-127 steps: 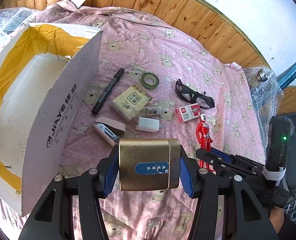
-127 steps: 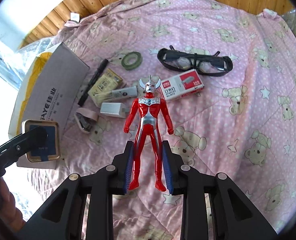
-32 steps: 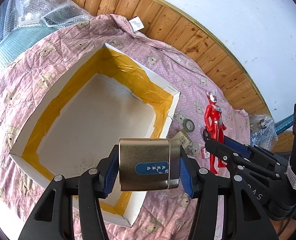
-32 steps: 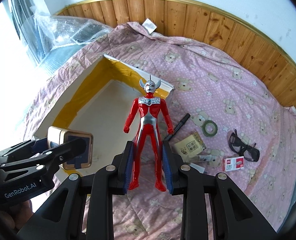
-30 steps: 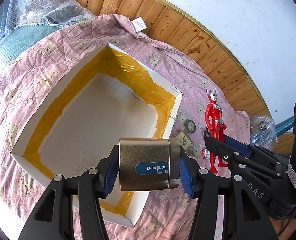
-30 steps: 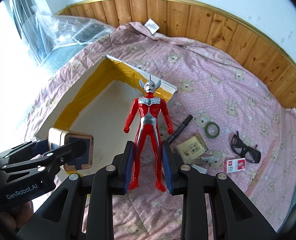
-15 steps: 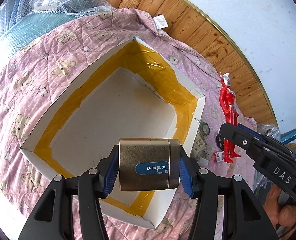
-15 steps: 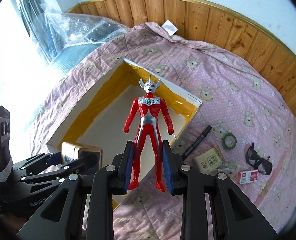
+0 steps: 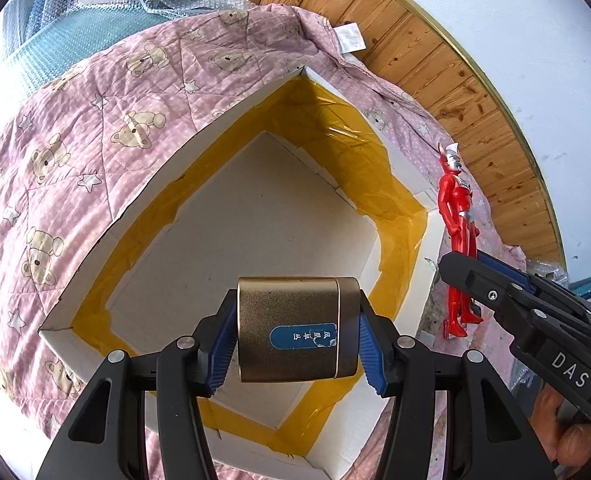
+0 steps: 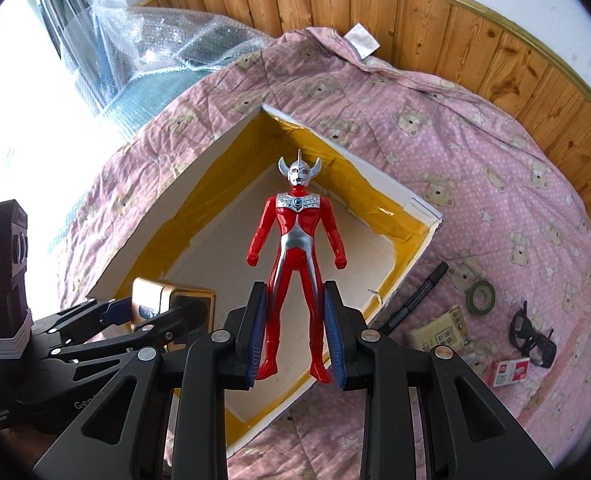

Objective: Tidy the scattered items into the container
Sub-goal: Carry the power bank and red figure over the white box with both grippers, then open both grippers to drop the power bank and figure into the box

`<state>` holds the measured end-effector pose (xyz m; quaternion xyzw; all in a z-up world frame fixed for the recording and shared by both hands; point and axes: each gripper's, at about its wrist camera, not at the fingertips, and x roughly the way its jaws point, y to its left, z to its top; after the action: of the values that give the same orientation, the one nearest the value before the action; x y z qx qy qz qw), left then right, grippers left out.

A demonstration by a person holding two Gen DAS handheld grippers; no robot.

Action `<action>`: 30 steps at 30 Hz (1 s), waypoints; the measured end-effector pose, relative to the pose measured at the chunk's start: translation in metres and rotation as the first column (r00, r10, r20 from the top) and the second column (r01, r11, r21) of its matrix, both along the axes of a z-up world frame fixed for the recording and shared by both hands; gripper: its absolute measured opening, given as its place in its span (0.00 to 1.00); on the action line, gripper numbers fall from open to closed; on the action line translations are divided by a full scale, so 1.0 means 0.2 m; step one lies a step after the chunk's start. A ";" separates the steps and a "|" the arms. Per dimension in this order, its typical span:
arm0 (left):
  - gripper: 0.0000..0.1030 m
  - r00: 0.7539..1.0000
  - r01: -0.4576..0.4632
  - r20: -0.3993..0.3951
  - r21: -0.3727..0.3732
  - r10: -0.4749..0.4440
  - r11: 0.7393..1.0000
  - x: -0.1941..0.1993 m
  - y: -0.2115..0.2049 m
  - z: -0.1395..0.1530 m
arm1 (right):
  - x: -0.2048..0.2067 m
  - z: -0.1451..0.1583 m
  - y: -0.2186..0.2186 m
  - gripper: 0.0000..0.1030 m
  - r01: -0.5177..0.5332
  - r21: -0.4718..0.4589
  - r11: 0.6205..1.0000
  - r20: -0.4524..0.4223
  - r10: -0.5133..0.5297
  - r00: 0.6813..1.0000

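Left wrist view looks down into the box (image 9: 431, 240), a white carton with yellow tape lining its inner walls, sitting open on a pink quilt (image 9: 75, 152) printed with bears and stars. The left gripper (image 9: 291, 340) has its blue-padded fingers (image 9: 221, 344) pinching a gold tin (image 9: 291, 336) by its two sides; the tin carries a blue label and hangs above the near part of the box's bare floor. At the right of this view the right gripper (image 9: 475, 272) comes in from the side, holding a red figure (image 9: 457, 236) just past the box's right wall, and part of a hand (image 9: 563, 428) shows beneath it.

From the right wrist view, the right gripper (image 10: 295, 332) has its fingers (image 10: 255, 332) closed on the legs of the figure (image 10: 295, 256), which stands upright over the box (image 10: 375, 178) interior, its silver horned head toward the far corner. The left gripper (image 10: 151, 316) and tin (image 10: 171, 296) sit at the box's near left edge. On the quilt (image 10: 435, 148) to the right of the box lie a black marker (image 10: 415, 300), a roll of green tape (image 10: 480, 292), a tan packet (image 10: 441, 332), dark glasses (image 10: 533, 334) and a small red-and-white staple box (image 10: 507, 372), all well apart from the carton except the marker, which lies just beside its wall. Wood panelling (image 10: 435, 16) runs behind, with bubble wrap (image 10: 167, 36) heaped at the far left.
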<state>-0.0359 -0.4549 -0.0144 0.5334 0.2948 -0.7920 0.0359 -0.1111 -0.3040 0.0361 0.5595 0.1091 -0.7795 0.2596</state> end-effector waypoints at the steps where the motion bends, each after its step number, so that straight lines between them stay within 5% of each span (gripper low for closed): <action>1: 0.53 1.000 0.000 0.004 0.000 0.000 1.000 -0.01 -0.01 -0.01 | -0.01 -0.01 -0.01 0.28 -0.001 0.002 1.000 0.004 0.001 1.000; 21: 0.54 0.998 -0.013 0.068 -0.015 0.014 1.000 -0.27 -0.09 -0.18 | -0.22 -0.22 -0.13 0.29 -0.038 0.008 0.999 0.077 0.038 0.996; 25: 0.55 0.994 -0.043 0.100 -0.052 0.048 0.998 -0.30 -0.14 -0.24 | -0.25 -0.30 -0.12 0.51 -0.022 0.021 1.000 0.090 0.020 0.996; 30: 0.56 0.994 -0.066 0.082 -0.033 0.068 0.997 -0.26 -0.21 -0.23 | -0.25 -0.35 -0.06 0.51 0.001 0.004 1.000 0.138 -0.002 0.990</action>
<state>-0.0881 -0.4964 -0.0606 0.5551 0.2986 -0.7719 0.0828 -0.1616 -0.3153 -0.0347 0.6128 0.0920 -0.7388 0.2649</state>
